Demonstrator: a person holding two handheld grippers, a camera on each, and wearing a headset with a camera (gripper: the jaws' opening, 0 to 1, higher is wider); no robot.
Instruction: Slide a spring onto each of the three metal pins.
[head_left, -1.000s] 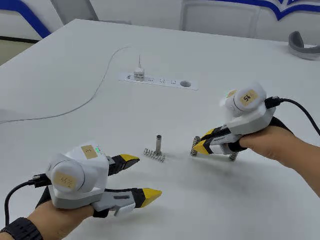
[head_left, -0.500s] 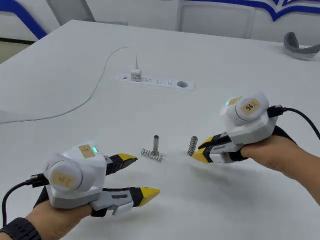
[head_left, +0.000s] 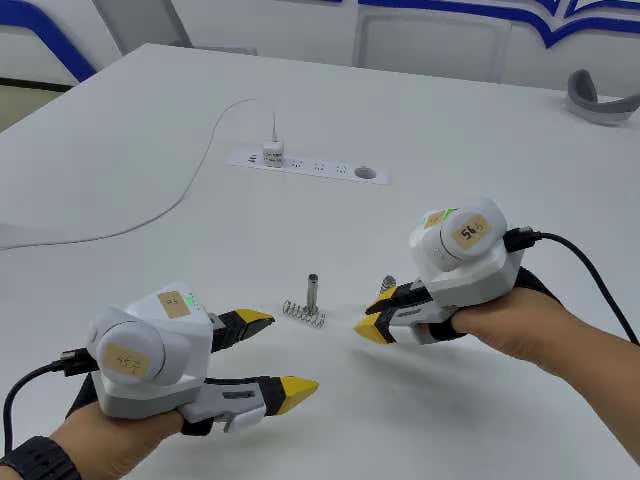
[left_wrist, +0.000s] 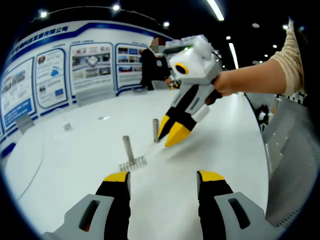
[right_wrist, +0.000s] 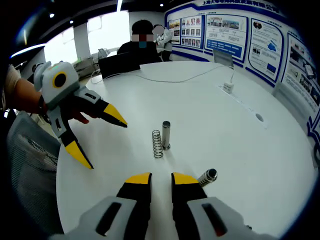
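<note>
1. When we look down through the head view, the bare pin stands upright on the white desk between our two tools. The loose spring lies flat at its foot.
2. Our left hand-held gripper sits low and near us with its jaws spread wide and nothing between them. The bare pin and loose spring lie ahead of its yellow tips, well clear of them.
3. Our right hand-held gripper points in from the other side. Its jaws are only a narrow gap apart and hold nothing. The pin with a spring peeks out just behind it, half hidden.
4. The right gripper view shows that pin with a spring plainly, just beside the outer edge of one jaw. The loose spring lies straight ahead against the bare pin.
5. From the left gripper view, the pin with a spring stands close by the right tool's tips. We cannot tell whether they touch.
</note>
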